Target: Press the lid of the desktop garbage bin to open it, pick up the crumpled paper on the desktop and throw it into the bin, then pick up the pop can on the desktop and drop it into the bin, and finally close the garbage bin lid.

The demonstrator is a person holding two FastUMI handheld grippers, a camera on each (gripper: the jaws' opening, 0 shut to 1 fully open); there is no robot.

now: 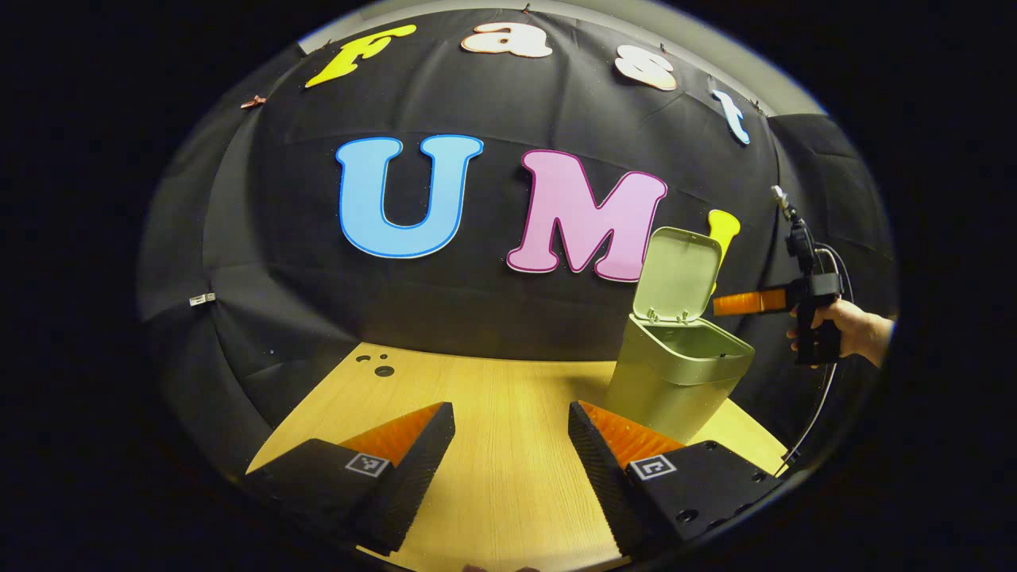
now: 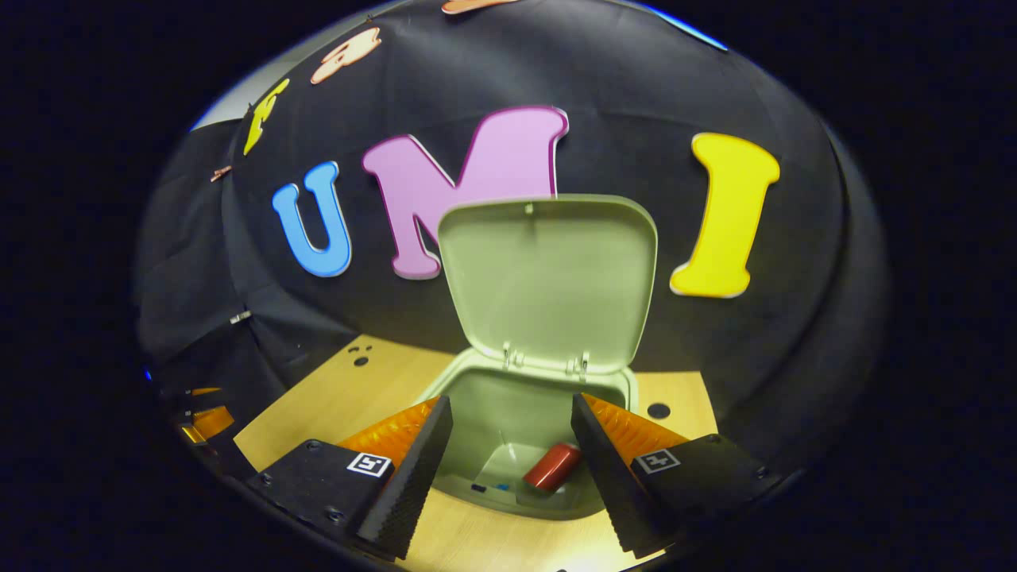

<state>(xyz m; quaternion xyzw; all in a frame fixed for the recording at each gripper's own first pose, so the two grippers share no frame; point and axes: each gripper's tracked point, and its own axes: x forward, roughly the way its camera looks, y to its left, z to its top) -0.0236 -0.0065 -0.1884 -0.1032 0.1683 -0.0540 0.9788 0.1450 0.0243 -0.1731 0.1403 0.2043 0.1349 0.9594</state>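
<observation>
Can: lying on its side on the bin floor.
Lid: upright, open.
Left gripper: fingers apart, empty.
Right gripper: fingers apart, empty, above the bin mouth.

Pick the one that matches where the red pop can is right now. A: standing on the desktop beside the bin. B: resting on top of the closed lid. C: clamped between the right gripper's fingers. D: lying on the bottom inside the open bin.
D: in the right gripper view the pop can lies on its side at the bottom of the bin, whose lid stands raised, and the right gripper hangs open above it.
</observation>
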